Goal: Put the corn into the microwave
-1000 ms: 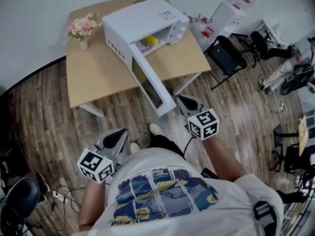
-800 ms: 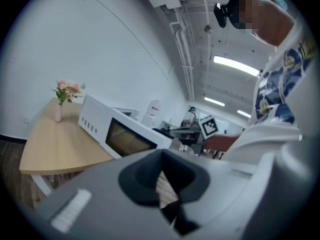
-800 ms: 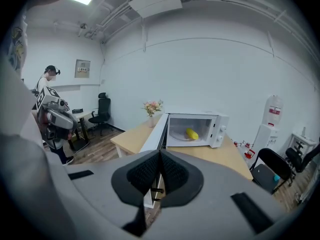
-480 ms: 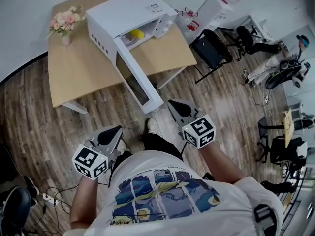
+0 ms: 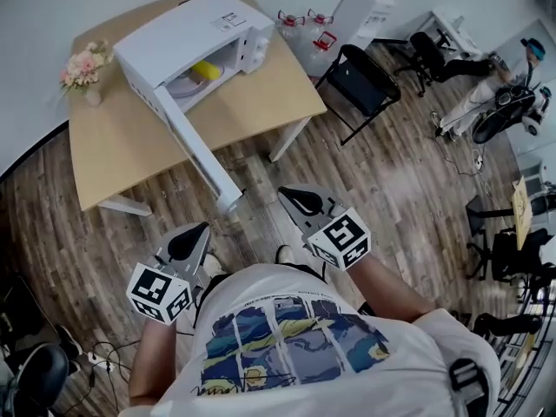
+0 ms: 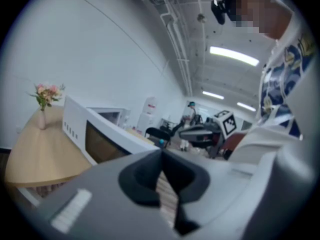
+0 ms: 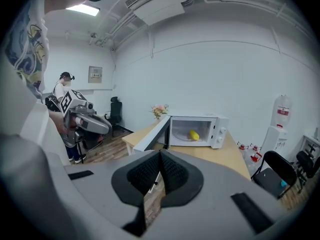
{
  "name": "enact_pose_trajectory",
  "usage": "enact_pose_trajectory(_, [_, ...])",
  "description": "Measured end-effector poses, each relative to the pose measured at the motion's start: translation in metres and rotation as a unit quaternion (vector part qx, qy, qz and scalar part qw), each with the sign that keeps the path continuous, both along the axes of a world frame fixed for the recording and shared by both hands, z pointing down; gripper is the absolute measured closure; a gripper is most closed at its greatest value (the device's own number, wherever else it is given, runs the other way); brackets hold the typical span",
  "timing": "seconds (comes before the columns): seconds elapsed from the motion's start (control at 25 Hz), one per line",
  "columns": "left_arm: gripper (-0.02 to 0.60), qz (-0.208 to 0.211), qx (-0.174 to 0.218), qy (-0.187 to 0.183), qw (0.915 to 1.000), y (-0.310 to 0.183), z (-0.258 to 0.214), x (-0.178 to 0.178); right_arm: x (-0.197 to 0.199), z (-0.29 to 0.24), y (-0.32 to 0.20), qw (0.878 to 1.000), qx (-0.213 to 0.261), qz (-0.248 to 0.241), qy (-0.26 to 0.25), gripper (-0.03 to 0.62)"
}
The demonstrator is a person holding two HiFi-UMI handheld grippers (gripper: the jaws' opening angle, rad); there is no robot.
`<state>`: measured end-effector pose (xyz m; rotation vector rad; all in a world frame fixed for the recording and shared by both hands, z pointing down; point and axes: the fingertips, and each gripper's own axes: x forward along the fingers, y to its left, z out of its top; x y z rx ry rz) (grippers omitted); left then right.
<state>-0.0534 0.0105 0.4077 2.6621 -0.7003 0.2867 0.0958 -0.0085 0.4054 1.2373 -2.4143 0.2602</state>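
Well, the corn [image 5: 205, 69] is sitting inside the microwave [image 5: 187, 29], its door [image 5: 196, 152] hanging open, while the left gripper [image 5: 187, 243] and right gripper [image 5: 304, 202] are hovering pinched shut and empty well back from the table [image 5: 130, 146], so swinging that door closed is looking next.

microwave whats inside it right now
A yellow corn lies on the round tray inside the microwave, whose door is open. In the head view the microwave's own top covers the back of the cavity.
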Motion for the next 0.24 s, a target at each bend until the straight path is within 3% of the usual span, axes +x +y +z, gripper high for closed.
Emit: enact_pose_trajectory(0.24, [0.572,-0.019,0.039,-0.008,0.9990,0.003,-0.024,0.111,0.101,0.003,0.025,1.000,-0.009,0.008,-0.015,0.585])
